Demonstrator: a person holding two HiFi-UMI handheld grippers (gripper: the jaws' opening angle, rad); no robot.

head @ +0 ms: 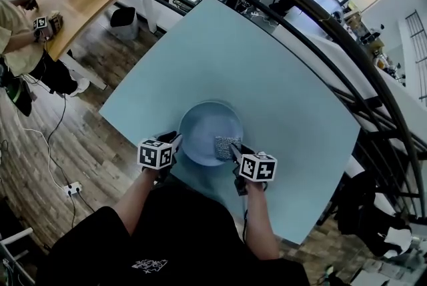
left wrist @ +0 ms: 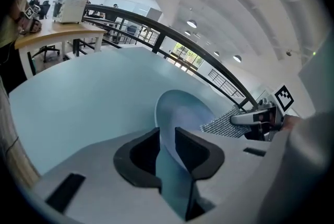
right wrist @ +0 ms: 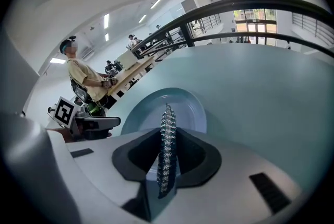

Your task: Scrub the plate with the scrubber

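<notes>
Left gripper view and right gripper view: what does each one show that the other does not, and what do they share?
Only the left gripper view shows the left gripper with its jaws closed on the rim of the plate, and the scrubber as a broad mesh sheet held by the right gripper. Only the right gripper view shows the scrubber edge-on between the right jaws, and the left gripper from outside. Both show the plate, the blue table and the dark railing.
</notes>
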